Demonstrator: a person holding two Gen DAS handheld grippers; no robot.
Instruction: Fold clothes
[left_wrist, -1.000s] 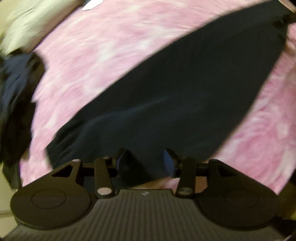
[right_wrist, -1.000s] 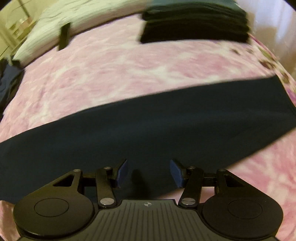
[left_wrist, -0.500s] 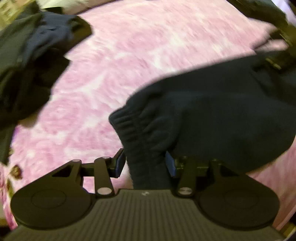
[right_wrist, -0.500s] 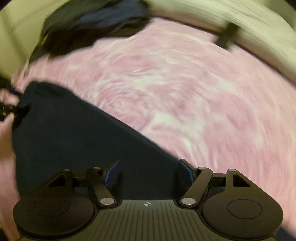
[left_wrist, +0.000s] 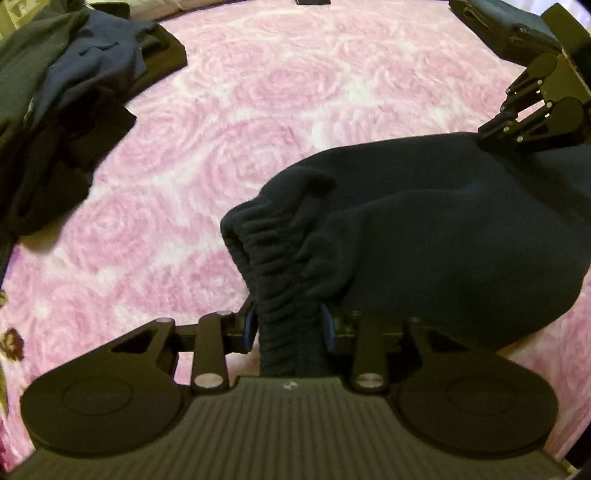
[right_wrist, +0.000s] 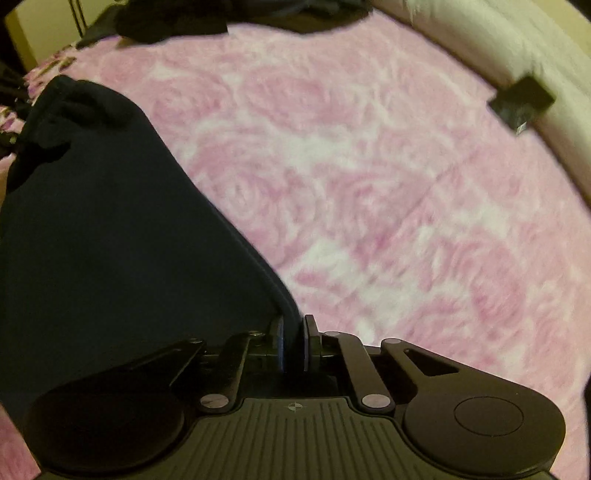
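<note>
The left gripper (left_wrist: 290, 328) has its 2 blue fingers (left_wrist: 248, 326) closing on the bunched, stretchy waistband (left_wrist: 284, 266) of the dark pants (left_wrist: 443, 236). The ribbed band sits right between them, and both fingers press on it.

The right gripper (right_wrist: 292, 345) has its 2 fingers (right_wrist: 280, 347) closing too. They stand almost together, with a thin edge of the same pants pinched between them. In the left wrist view that gripper shows at the far right, biting the cloth near the top edge of the pants.

The pants lie on a bed with a pink blanket (left_wrist: 277, 110) that has a swirly rose pattern. In the left view their long way runs from the waistband by the left gripper across to the right, toward the other gripper. The cloth puffs up in a soft hump in the middle. In the right view the pants (right_wrist: 110, 240) stretch from the fingers up and away to the left, with the crumpled waistband end far off.

A pile of other dark clothes (left_wrist: 66, 96) lies well apart on the blanket, at the top left of the left view. A pale pillow (right_wrist: 480, 40) lies along the far edge of the bed, with a small black thing (right_wrist: 522, 101) beside it.
</note>
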